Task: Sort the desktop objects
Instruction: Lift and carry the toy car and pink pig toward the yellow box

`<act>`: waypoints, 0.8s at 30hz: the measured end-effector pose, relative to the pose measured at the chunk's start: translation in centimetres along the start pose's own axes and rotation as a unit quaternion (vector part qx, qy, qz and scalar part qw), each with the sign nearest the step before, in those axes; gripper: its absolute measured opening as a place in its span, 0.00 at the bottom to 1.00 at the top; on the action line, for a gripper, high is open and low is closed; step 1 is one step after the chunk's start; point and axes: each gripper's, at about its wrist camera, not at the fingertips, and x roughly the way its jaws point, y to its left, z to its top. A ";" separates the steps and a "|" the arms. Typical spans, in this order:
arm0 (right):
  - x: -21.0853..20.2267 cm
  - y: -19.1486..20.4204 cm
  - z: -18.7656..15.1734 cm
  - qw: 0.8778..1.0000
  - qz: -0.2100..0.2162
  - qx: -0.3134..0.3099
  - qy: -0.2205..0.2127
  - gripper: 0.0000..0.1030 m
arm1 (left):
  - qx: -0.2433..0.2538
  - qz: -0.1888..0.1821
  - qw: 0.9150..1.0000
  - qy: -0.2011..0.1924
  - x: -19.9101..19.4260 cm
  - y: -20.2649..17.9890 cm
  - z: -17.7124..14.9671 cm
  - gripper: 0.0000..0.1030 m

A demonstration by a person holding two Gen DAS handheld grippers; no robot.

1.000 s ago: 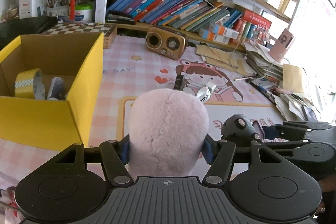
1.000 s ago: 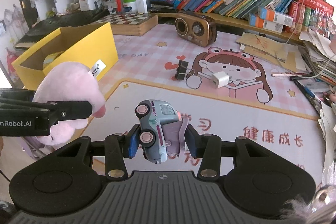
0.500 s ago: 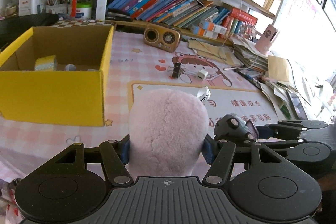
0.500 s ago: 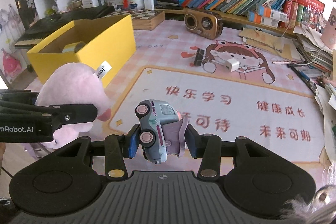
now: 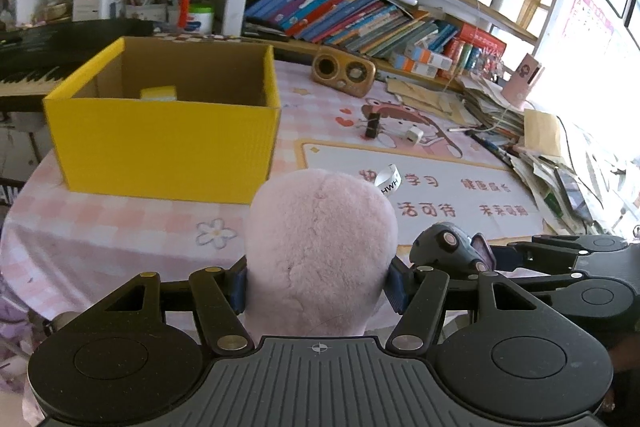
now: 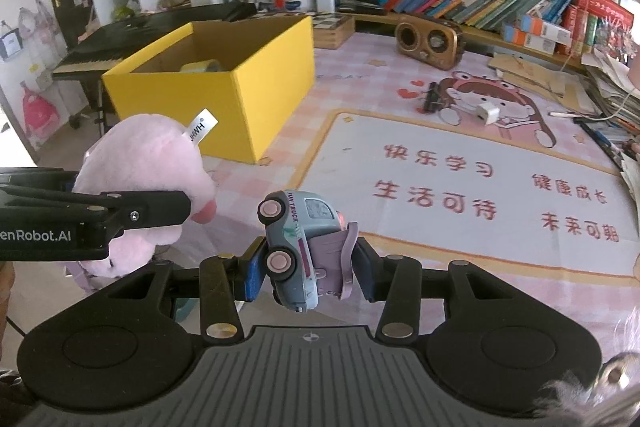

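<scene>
We were partway through the sort. Our left tongs (image 5: 318,283) were clamped on a pink plush toy (image 5: 320,251), and our right tongs (image 6: 308,273) gripped a small grey-blue toy car (image 6: 298,247); both were held in the air above the near edge of the bench (image 5: 120,227), well short of the yellow box (image 5: 168,143). Inside the box we could make out a roll of yellow tape (image 6: 200,67), though what else lay in there was hidden by its walls. A black clip (image 6: 432,99) and a white charger (image 6: 489,113) lay on the mat, unsorted. The plush looked soft and rounded, with a white tag (image 6: 202,125) sticking up. The car was tipped on its side, with pink wheels and a lilac rear part.
</scene>
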 end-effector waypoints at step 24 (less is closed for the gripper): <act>2.2 8.1 1.2 0.995 0.070 -0.076 0.006 0.41 | -0.054 0.059 0.996 -0.030 -4.6 6.2 -1.9 0.60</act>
